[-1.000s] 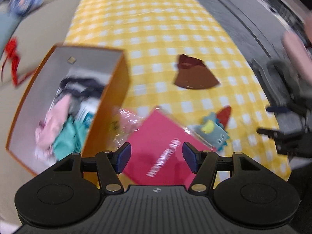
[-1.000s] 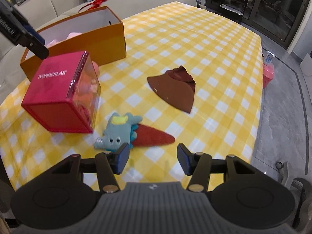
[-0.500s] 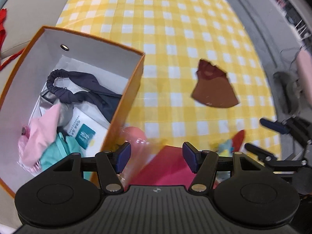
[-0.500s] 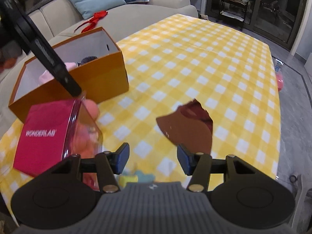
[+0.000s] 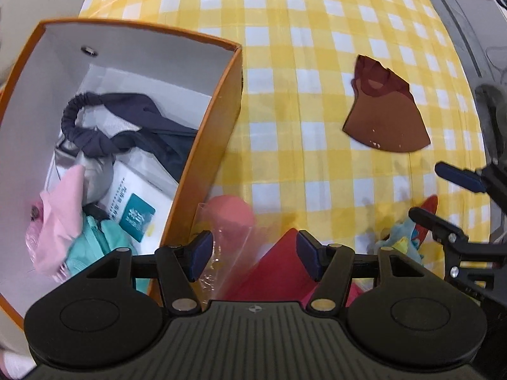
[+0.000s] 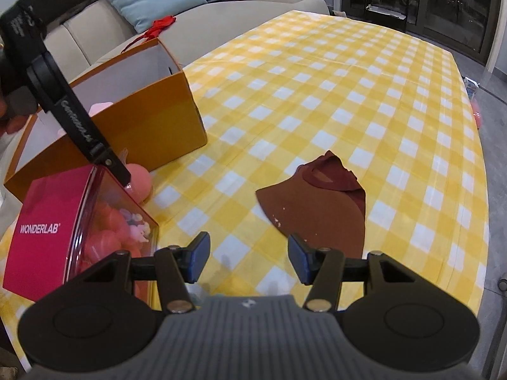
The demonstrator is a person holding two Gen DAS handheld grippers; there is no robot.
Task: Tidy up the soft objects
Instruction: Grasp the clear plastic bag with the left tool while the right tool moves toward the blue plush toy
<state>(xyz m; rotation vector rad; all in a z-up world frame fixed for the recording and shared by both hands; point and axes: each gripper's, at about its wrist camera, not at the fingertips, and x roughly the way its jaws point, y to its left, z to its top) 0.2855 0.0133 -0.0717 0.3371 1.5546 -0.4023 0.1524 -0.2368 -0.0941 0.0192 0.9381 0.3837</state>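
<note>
Soft things lie partly in the orange box (image 5: 218, 139), partly on the yellow checked cloth (image 5: 285, 63). Inside the white-lined cardboard box are a dark ruched headband (image 5: 104, 120), a pink cloth (image 5: 60, 221), a teal cloth (image 5: 92, 250) and a white packet. Flat brown felt (image 6: 320, 205), fan-shaped with a maroon collar, lies out toward the middle of the cloth, apart from everything else. A blue plush toy (image 5: 401, 242) with a red tail sits near the cloth's near edge, mostly hidden. A red carton (image 6: 47, 224) with a clear plastic side, holding pink rounded pieces, stands just beside the box's outer wall; one pink ball (image 6: 139, 180) lies between them. The left gripper (image 5: 252, 255) points straight down over the carton's top corner, jaws wide apart and gripping nothing; I cannot tell whether a fingertip touches the plastic. The right gripper (image 6: 247, 256) slants down over bare cloth beside the felt, jaws about half apart and empty.
</note>
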